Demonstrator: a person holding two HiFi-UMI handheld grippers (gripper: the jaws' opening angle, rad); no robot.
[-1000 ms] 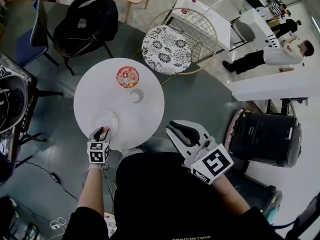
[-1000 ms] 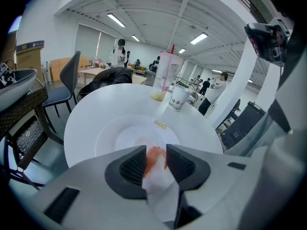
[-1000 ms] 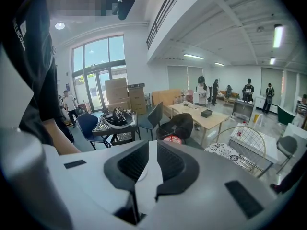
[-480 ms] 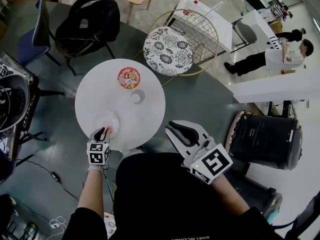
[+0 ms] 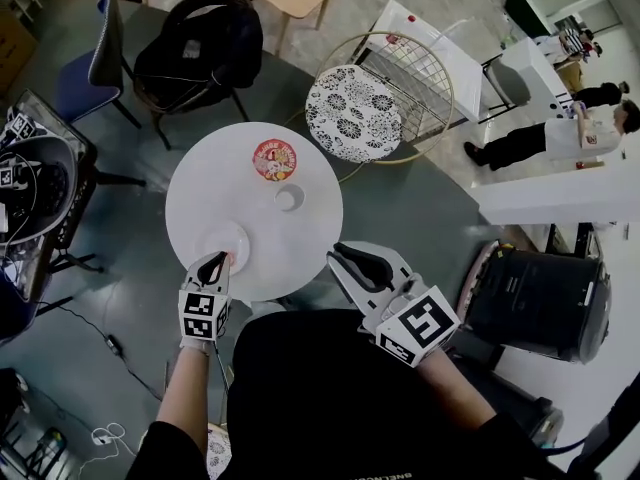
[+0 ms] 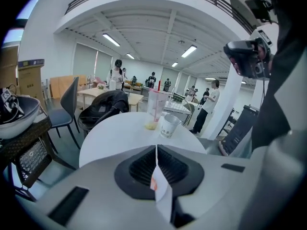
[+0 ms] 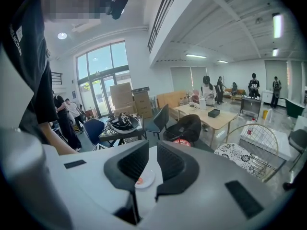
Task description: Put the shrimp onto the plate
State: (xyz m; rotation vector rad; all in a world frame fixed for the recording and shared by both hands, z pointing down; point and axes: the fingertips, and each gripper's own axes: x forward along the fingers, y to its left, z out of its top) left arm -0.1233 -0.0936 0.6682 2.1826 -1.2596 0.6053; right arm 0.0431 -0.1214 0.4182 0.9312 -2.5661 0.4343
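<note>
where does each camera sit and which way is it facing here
Head view: on the person's head, facing steeply down at the round table; shows torso, both forearms, left gripper, right gripper.
Left gripper view: on the left gripper, facing along its fingers, just closed together on nothing, across the table to the cup; torso at right.
Right gripper view: on the right gripper, facing between its open fingers at the plate and shrimp; arm at left.
Shared: head and right gripper views both show the shrimp on the plate.
</note>
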